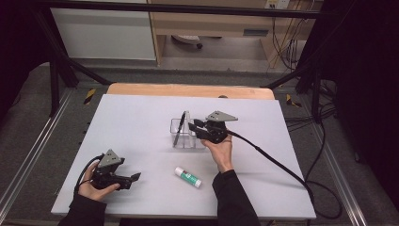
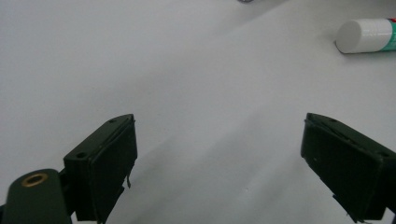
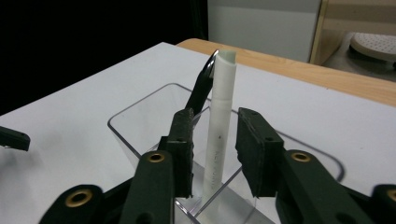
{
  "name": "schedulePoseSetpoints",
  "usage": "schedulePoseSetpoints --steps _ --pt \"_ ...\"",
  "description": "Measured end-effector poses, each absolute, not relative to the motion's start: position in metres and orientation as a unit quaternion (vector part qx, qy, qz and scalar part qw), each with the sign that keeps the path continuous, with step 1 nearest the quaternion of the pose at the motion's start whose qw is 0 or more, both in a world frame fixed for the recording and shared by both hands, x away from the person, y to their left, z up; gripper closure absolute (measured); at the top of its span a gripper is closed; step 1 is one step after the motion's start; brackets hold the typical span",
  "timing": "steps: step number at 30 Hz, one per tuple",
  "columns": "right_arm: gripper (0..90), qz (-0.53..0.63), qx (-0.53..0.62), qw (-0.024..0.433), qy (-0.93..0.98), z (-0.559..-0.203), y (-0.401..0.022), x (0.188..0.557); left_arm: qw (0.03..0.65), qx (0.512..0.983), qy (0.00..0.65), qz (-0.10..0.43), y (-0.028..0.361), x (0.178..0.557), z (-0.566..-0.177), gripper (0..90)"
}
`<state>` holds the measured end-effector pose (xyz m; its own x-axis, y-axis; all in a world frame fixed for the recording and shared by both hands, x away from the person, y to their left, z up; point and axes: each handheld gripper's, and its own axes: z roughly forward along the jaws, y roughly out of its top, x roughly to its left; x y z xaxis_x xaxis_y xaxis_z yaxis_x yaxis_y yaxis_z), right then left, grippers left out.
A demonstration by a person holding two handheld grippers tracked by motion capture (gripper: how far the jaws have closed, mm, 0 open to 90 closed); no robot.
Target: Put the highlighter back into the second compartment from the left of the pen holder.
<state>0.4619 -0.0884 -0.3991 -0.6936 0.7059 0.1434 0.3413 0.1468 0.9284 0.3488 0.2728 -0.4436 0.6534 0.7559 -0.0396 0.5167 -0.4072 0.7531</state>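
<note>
My right gripper [image 3: 212, 149] has its jaws spread around the white pen [image 3: 219, 126], standing in the clear holder [image 3: 140, 135] beside the black pen [image 3: 201, 88]; my left gripper [image 2: 219, 172], well off, gapes idle.

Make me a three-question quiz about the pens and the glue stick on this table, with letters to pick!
1. Where is the glue stick?
A. in the box
B. flat on the table
C. in a gripper

2. How many pens stand in the clear box?
A. two
B. four
C. none

3. The right gripper fingers are
A. squeezing the white pen
B. apart around the white pen
C. holding the glue stick

Answers: B, it lies on the table. A, one white pen, one black pen. B, gaps show on both sides.
</note>
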Motion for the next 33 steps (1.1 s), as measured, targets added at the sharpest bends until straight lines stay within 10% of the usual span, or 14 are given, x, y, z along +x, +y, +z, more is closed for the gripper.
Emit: schedulePoseSetpoints --steps 19,33 --pt "15.6 0.478 0.345 0.154 0.793 -0.365 -0.124 0.427 0.379 0.828 0.384 0.151 0.271 0.349 -0.445 6.5" --pt "1.6 0.414 0.339 0.134 0.834 -0.379 -0.13 0.407 0.381 0.827 0.384 0.153 0.272 0.348 -0.445 6.5"
